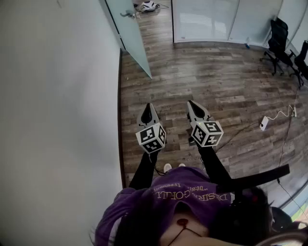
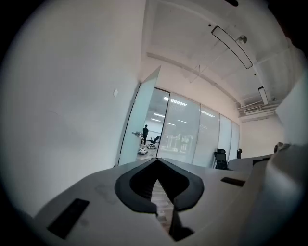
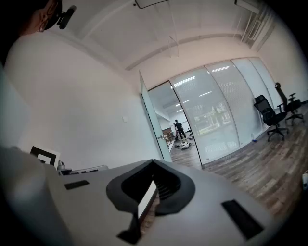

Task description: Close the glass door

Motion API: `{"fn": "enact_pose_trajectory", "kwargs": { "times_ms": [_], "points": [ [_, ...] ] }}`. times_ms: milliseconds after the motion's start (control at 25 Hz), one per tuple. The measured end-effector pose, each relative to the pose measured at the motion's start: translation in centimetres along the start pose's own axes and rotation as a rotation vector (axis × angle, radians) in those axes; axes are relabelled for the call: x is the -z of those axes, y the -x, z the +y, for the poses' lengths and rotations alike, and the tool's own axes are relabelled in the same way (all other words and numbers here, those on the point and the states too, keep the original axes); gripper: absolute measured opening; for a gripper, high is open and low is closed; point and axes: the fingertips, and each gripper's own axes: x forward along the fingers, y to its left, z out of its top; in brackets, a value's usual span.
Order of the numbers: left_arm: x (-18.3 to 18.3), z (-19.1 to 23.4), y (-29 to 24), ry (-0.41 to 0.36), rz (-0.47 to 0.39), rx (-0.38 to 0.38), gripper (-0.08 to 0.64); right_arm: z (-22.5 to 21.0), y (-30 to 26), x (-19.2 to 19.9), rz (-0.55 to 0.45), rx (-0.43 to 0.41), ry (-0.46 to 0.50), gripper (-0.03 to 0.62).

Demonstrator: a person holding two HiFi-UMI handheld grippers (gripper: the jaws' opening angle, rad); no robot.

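Note:
The frosted glass door [image 1: 131,36] stands open at the far end of the white wall, swung into the room, with a metal handle [image 1: 128,14] near its edge. Both gripper views show the glass door [image 2: 144,120] [image 3: 153,120] well ahead. My left gripper [image 1: 148,106] [image 2: 157,161] and right gripper [image 1: 192,103] [image 3: 153,162] are held side by side over the wood floor, pointing toward the door and far short of it. Each has its jaws shut to a point with nothing between them.
A white wall [image 1: 57,96] runs along the left. A frosted glass partition [image 1: 207,19] closes the far side. Black office chairs [image 1: 279,41] stand at the far right. A power strip with white cable [image 1: 263,123] lies on the floor. A person [image 3: 179,129] stands beyond the doorway.

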Motion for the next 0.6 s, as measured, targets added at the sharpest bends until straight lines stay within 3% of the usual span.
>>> {"fn": "enact_pose_trajectory", "kwargs": {
  "times_ms": [600],
  "points": [
    [-0.36, -0.01, 0.61, -0.009, -0.006, -0.001, 0.002, 0.10, 0.41, -0.45, -0.021, 0.007, -0.018, -0.002]
  ]
}}
